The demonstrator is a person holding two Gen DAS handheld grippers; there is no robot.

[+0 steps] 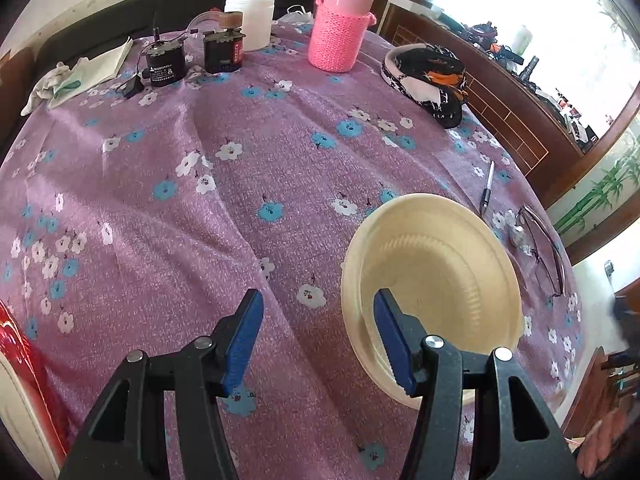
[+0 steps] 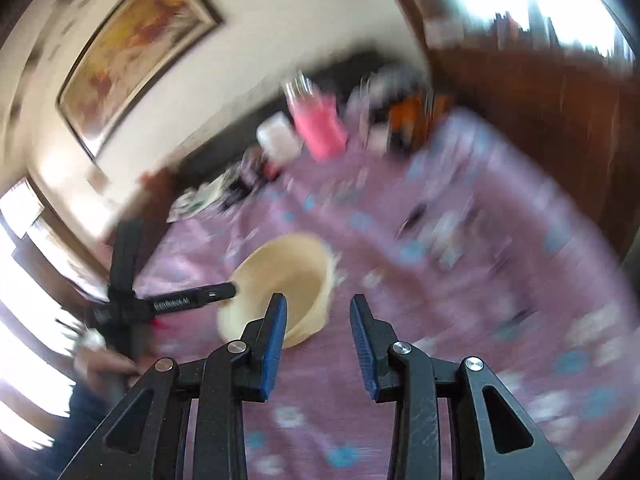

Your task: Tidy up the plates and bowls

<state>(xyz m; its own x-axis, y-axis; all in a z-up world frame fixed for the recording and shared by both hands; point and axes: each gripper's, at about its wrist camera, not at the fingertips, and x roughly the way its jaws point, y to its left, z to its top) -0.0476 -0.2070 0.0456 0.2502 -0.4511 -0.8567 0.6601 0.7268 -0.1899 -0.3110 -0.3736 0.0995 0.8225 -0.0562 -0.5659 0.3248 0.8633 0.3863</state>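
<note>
Cream disposable bowl point(image 1: 432, 276) sits on the purple floral tablecloth point(image 1: 200, 220), near the pen point(image 1: 487, 188). Left gripper point(image 1: 320, 344) spread, one finger over its rim; right gripper point(image 2: 320, 348) spread, empty. No stacking visible yet.

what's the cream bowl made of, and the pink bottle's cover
Bowl: looks like thin moulded plastic or pulp, matte cream, with fine ribbing pressed into its wall; probably disposable. Bottle cover: knitted pink yarn, with visible stitch rows and a soft fuzzy edge.
</note>
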